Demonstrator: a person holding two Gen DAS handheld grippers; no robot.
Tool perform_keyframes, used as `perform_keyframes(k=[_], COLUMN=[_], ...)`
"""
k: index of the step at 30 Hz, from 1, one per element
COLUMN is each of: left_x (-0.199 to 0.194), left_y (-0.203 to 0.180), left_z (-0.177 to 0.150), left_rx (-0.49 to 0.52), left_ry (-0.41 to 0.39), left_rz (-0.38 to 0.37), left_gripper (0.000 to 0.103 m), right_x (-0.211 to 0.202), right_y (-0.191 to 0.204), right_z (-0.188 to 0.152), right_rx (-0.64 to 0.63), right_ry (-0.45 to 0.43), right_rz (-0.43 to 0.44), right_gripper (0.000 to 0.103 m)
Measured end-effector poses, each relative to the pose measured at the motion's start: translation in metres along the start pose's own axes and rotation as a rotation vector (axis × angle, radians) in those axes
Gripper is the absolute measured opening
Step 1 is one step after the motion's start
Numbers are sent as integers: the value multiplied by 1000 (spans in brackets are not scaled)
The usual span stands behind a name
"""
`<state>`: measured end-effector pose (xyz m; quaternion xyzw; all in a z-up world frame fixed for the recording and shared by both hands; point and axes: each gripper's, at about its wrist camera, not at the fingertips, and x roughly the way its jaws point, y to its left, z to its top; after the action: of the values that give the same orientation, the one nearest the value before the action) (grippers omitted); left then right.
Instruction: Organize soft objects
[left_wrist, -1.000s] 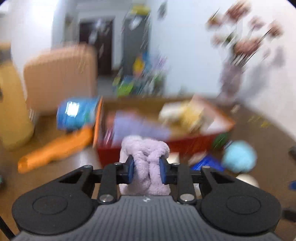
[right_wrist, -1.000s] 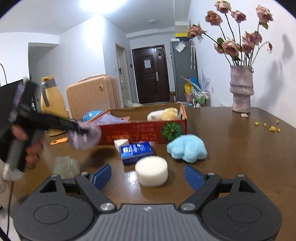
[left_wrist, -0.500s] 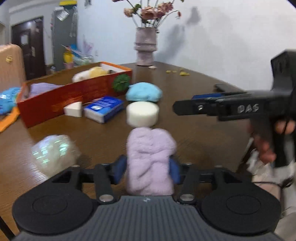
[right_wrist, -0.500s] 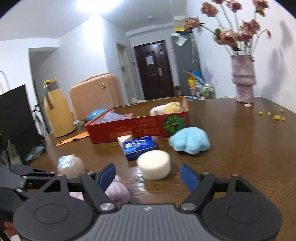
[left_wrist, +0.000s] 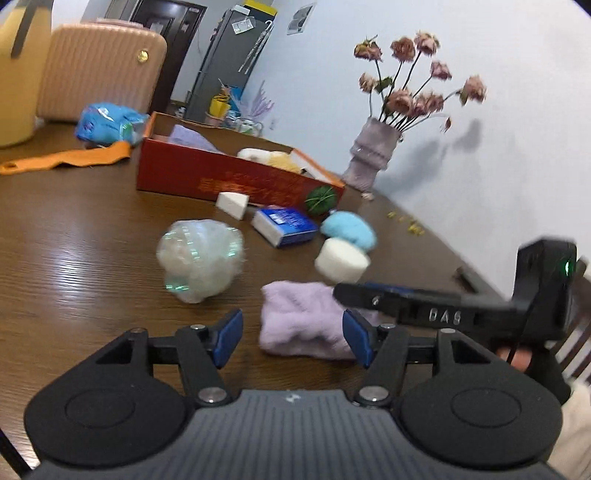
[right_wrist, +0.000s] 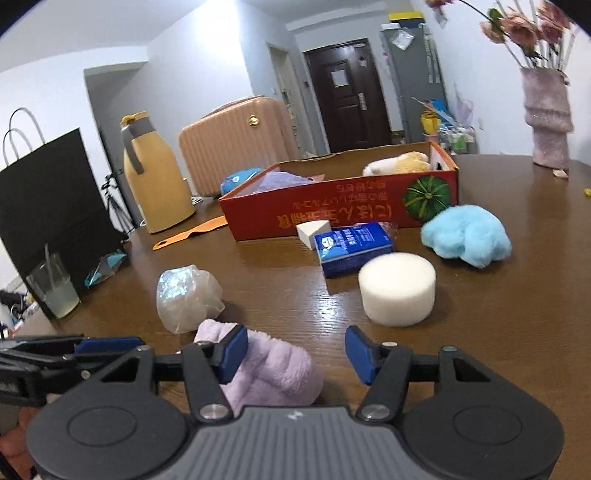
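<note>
Left jaws: spread, empty, on left gripper (left_wrist: 291, 338).
Right jaws: spread, on right gripper (right_wrist: 295, 354).
Fluffy lilac cloth bundle (left_wrist: 303, 317): loose on brown wooden tabletop (left_wrist: 74, 236), near front edge, between both grippers.
Risk: colliding grippers, or a shallow pinch catching only pile.

A home: wooden dining table (right_wrist: 498, 332), suitcase (right_wrist: 236, 144), front door (right_wrist: 347, 92), vase of flowers (left_wrist: 373, 151).

We are seeing a brown wooden table (right_wrist: 517, 332) carrying a yellow thermos jug (right_wrist: 155, 177), a black paper bag (right_wrist: 48, 206) and a glass of pale drink (right_wrist: 55, 288) at its left end. A pink vase (right_wrist: 546, 118) of dried flowers (left_wrist: 413, 92) is standing at the far right. A peach suitcase (right_wrist: 236, 144), a dark door (right_wrist: 347, 96) and a grey fridge (right_wrist: 413, 74) are sitting beyond.
</note>
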<state>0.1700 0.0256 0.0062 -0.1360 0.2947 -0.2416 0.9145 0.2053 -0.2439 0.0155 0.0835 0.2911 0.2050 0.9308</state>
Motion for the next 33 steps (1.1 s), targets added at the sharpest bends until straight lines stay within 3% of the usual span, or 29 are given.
perform_keyframes(k=[6, 11, 12, 14, 15, 17, 21, 24, 27, 29, 33], left_x=[30, 52, 52, 51, 49, 47, 37, 36, 60, 93, 182], left_y=[0, 2, 3, 3, 2, -2, -10, -16, -10, -2, 42], left_z=[9, 5, 3, 2, 1, 0, 22, 67, 140, 188, 262], left_rx=[-50, -80, -85, -80, -76, -61, -56, 6, 42, 87, -3], left_ry=[44, 82, 84, 87, 84, 76, 31, -38, -61, -64, 41], left_rz=[0, 29, 22, 6, 12, 14, -29, -64, -73, -20, 45], left_gripper=[60, 56, 48, 30, 25, 18, 16, 16, 16, 16, 16], right_x=[-33, -28, -25, -19, -15, -12, -14, -17, -2, 25, 123], right_y=[-4, -5, -5, -5, -5, -4, 0, -2, -1, -4, -19], right_z=[-1, -14, -17, -21, -21, -20, -6, 29, 90, 140, 229], right_rx=[32, 90, 94, 101, 109, 121, 91, 55, -68, -150, -235], right_ry=[-64, -20, -8, -2, 4, -3, -33, -100, -165, -190, -117], right_rz=[-26, -34, -34, -23, -7, 7, 2, 20, 5, -21, -97], right_gripper=[60, 60, 58, 42, 28, 24, 19, 19, 19, 19, 18])
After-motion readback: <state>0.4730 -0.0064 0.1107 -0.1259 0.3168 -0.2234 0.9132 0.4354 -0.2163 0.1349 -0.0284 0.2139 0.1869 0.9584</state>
